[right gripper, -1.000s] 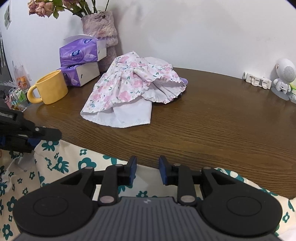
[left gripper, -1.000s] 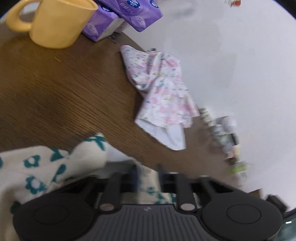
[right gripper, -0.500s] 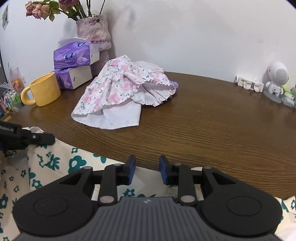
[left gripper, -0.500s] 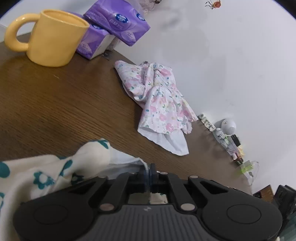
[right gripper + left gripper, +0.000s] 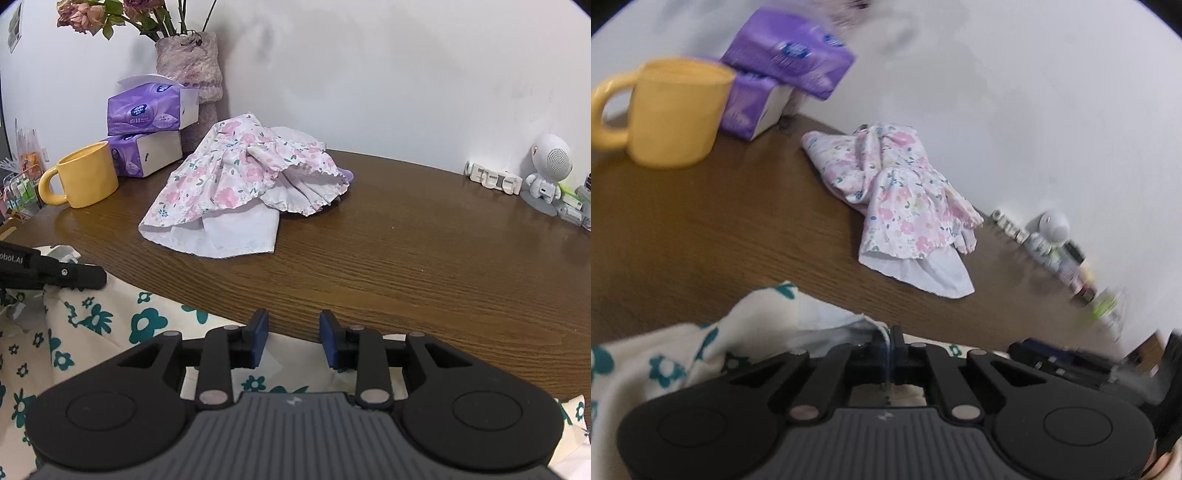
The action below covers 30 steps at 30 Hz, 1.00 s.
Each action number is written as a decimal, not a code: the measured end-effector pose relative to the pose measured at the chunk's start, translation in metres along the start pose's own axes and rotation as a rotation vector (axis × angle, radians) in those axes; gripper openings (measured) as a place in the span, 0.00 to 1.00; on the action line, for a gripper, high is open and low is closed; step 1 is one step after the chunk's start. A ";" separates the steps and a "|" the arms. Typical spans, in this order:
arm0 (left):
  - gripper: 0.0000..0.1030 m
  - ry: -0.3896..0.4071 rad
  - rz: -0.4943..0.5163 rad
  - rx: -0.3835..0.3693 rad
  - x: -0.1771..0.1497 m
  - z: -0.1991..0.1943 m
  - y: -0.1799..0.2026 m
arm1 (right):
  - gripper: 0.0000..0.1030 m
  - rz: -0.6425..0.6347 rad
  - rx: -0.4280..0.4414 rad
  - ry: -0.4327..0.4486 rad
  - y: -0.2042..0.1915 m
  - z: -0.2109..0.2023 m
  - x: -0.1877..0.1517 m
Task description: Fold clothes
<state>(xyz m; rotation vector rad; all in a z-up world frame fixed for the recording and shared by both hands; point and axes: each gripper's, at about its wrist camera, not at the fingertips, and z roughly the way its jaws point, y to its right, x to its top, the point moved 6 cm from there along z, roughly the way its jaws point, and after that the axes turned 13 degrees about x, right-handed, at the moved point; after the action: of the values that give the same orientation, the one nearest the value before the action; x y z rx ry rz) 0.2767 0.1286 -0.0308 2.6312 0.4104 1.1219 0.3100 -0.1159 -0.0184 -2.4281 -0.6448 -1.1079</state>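
Cream teal-flowered cloth (image 5: pixel 676 354) pinched at desk (image 5: pixel 406 258) edge in left gripper (image 5: pixel 888 345) jaws, just closing; right gripper (image 5: pixel 293 338) jaws parted, gripping nothing.

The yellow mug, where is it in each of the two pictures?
Left wrist view: the yellow mug stands at the upper left, right in front of the purple tissue packs.
Right wrist view: the yellow mug stands at the left, on the wooden table, just left of the tissue packs.
Shared landmark: the pink flowered garment lies to the right of the mug in both.
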 end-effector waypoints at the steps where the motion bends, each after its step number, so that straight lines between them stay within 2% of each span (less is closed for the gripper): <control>1: 0.10 -0.010 0.000 -0.010 0.000 -0.001 0.001 | 0.29 -0.001 0.000 0.001 0.000 0.000 0.000; 2: 0.17 -0.027 -0.015 -0.040 0.001 -0.003 0.001 | 0.29 -0.001 -0.001 0.001 0.000 0.000 0.000; 3: 0.35 -0.045 -0.032 -0.073 0.002 -0.006 0.000 | 0.29 -0.002 -0.001 0.002 0.000 0.000 0.000; 4: 0.46 -0.066 -0.029 -0.084 0.002 -0.010 0.000 | 0.29 -0.002 -0.001 0.002 0.000 0.000 0.000; 9: 0.46 -0.153 0.062 -0.100 -0.008 -0.030 0.001 | 0.30 -0.006 -0.002 0.005 0.000 -0.001 0.000; 11: 0.46 -0.171 0.113 -0.100 -0.014 -0.039 -0.002 | 0.30 -0.007 -0.002 0.005 0.000 -0.001 0.000; 13: 0.44 -0.158 0.198 -0.066 -0.018 -0.047 -0.005 | 0.30 -0.009 -0.002 0.005 0.000 -0.001 0.000; 14: 0.42 -0.147 0.251 -0.039 -0.021 -0.051 -0.006 | 0.30 -0.010 -0.003 0.005 0.000 -0.001 0.000; 16: 0.25 -0.123 0.333 0.020 -0.025 -0.055 -0.007 | 0.31 -0.012 -0.003 0.005 0.000 -0.001 0.000; 17: 0.21 -0.116 0.373 0.043 -0.027 -0.056 -0.007 | 0.31 -0.012 -0.004 0.005 0.000 -0.001 0.000; 19: 0.06 -0.103 0.462 0.117 -0.031 -0.058 -0.004 | 0.31 -0.014 -0.004 0.005 0.000 -0.001 -0.001; 21: 0.04 -0.103 0.513 0.165 -0.033 -0.061 -0.003 | 0.31 -0.014 -0.004 0.005 0.000 -0.001 0.000; 24: 0.03 -0.099 0.555 0.247 -0.033 -0.067 -0.007 | 0.31 -0.014 -0.002 0.006 0.000 -0.001 -0.001; 25: 0.04 -0.087 0.537 0.271 -0.032 -0.070 -0.011 | 0.31 -0.015 -0.002 0.006 0.000 -0.001 -0.001; 27: 0.14 -0.052 0.466 0.284 -0.026 -0.081 -0.018 | 0.31 -0.019 -0.004 0.005 0.000 -0.001 -0.001; 30: 0.38 0.019 0.401 0.340 -0.018 -0.096 -0.025 | 0.32 -0.021 -0.006 -0.002 -0.001 -0.001 -0.001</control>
<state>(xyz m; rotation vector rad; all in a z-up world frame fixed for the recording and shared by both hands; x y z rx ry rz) 0.1905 0.1568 0.0130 3.0995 0.0779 1.2895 0.3084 -0.1159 -0.0185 -2.4329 -0.6696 -1.1179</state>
